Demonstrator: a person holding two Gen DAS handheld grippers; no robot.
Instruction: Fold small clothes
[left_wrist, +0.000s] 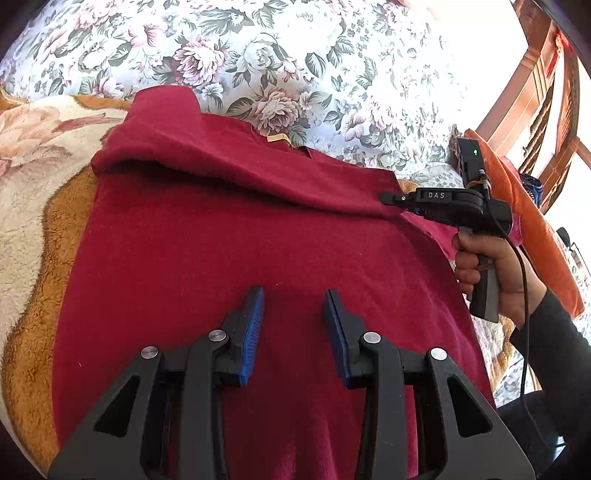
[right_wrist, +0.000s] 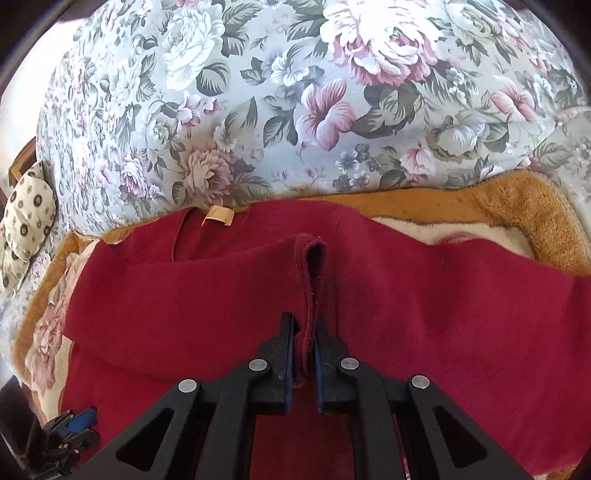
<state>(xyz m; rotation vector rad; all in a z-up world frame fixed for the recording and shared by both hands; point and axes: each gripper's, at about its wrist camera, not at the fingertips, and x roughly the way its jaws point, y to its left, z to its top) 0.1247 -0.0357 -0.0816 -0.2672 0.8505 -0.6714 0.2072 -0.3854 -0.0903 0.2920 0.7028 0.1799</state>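
The sweater (left_wrist: 229, 229) is plain dark crimson, with a pale tan neck label (right_wrist: 218, 216). Beneath it the plush blanket (left_wrist: 33, 236) is cream with faded pink blooms and a golden-brown border. The bedspread (right_wrist: 295, 110) at 12 o'clock is grey-blue with pink and white flowers and green leaves. Both grippers are black with blue pads (left_wrist: 255, 325).

The left gripper (left_wrist: 294, 325) is level, its blue-padded fingers (left_wrist: 253, 325) spread wide apart with nothing between them. The right gripper (right_wrist: 304, 332) has its fingers (right_wrist: 286, 343) drawn close, pinching a fold of red cloth (right_wrist: 308, 295). In the left wrist view the right hand (left_wrist: 484, 258) wraps the black handle, its arm in a dark sleeve reaching in from the right, fingers pointing left.
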